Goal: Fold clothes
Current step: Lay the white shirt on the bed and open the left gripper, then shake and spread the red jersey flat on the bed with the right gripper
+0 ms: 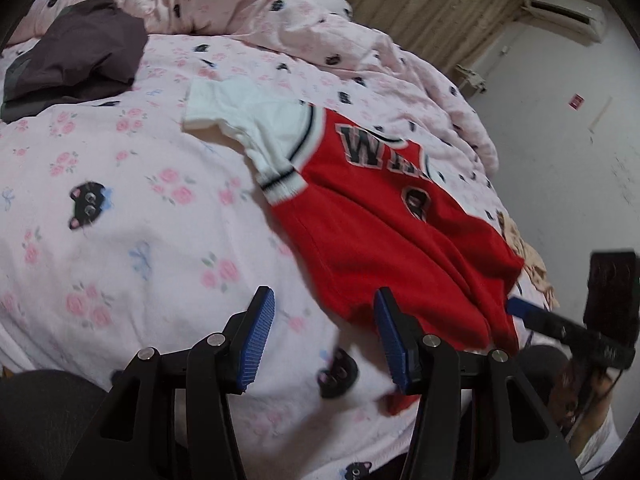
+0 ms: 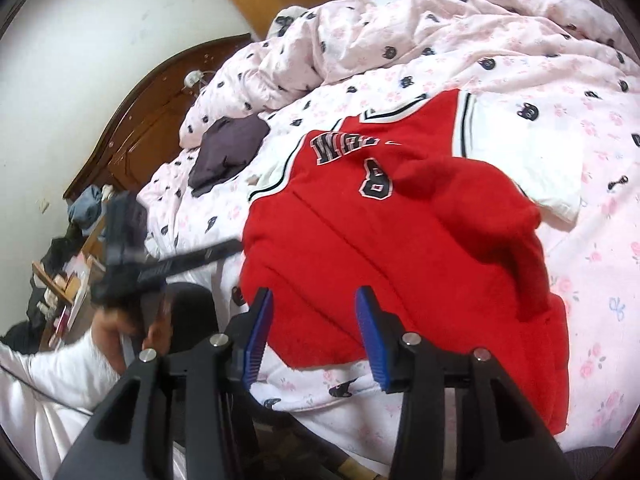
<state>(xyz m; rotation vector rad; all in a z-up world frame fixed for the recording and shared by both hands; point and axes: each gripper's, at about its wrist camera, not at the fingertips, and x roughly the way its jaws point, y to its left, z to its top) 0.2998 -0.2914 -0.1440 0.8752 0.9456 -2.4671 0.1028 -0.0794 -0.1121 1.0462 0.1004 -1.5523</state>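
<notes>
Left gripper (image 1: 324, 334): jaws parted, nothing between the blue pads, poised over the bedsheet (image 1: 120, 240) just beside the lower hem of the red jersey (image 1: 372, 232). No contact with the fabric visible.

Right gripper (image 2: 314, 330): jaws parted, hem of the jersey (image 2: 360, 248) lying between and beyond the pads, not pinched as far as visible.

Jersey: face up on the bed, lettering and number exposed, white sleeves (image 1: 240, 120) spread to both sides. One lower corner turned back over the body in a loose hump on the right-hand side of the right wrist view. Fold judged partial and untidy.

Dark garment (image 1: 76, 56): near the quilt (image 1: 280, 20), well apart from the jersey, apparently in a flat pile; folded or not, cannot tell.

Remaining, by judgement: flatten the turned-back flap, fold in sleeves, fold body. Progress: early.
</notes>
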